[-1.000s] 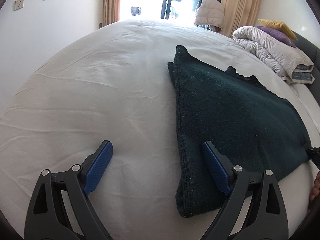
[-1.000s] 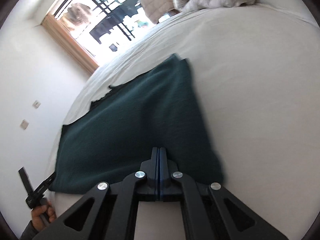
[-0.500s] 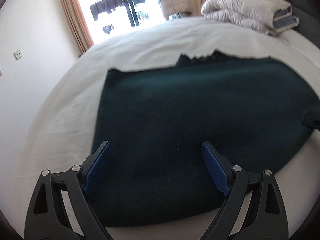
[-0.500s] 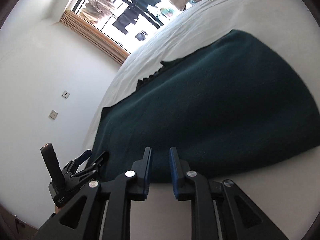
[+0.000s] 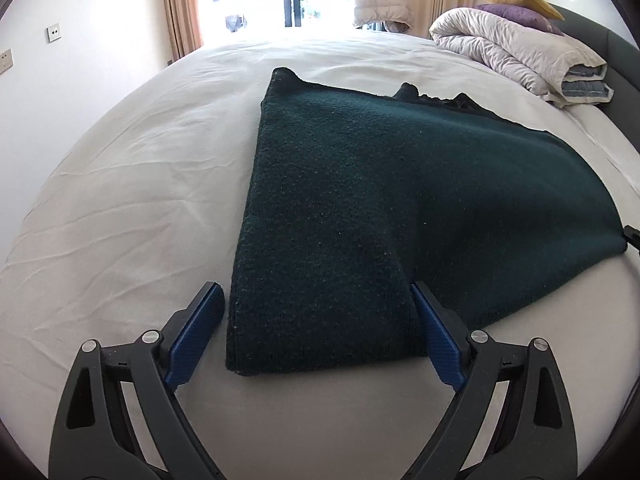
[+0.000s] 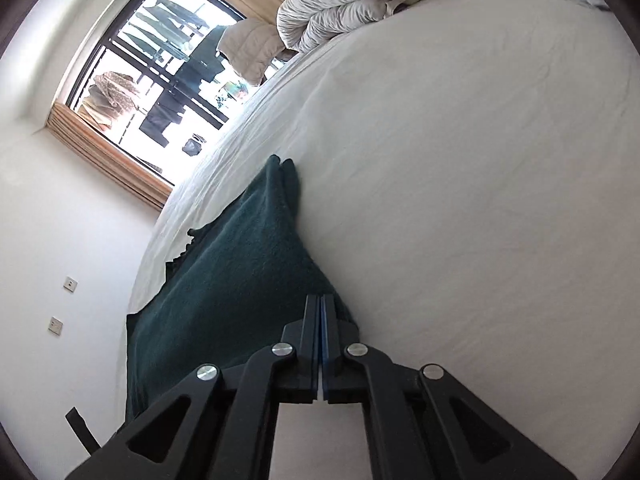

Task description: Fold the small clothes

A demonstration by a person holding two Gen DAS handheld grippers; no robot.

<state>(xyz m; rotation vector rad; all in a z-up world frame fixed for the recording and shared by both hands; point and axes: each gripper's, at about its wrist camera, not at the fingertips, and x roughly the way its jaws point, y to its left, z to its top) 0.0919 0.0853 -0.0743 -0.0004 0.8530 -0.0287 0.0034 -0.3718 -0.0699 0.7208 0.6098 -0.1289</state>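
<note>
A dark green knitted garment [image 5: 400, 208] lies folded on the white bed sheet [image 5: 132, 184]. My left gripper [image 5: 316, 320] is open, its blue pads either side of the garment's near corner, low over the sheet. My right gripper [image 6: 321, 320] is shut on the garment's edge [image 6: 240, 280] in the right wrist view. In the left wrist view the garment's far right corner is pulled taut toward a black tip [image 5: 632, 236] at the frame edge.
A rolled grey-white duvet [image 5: 516, 56] with yellow and purple pillows lies at the bed's head, far right. A window with curtains [image 5: 180, 4] stands beyond the bed. A wall with sockets [image 6: 60, 304] lies left.
The right gripper opened half a second ago and is shut again on the garment's edge. The left gripper swung over the cloth and now straddles its near corner.
</note>
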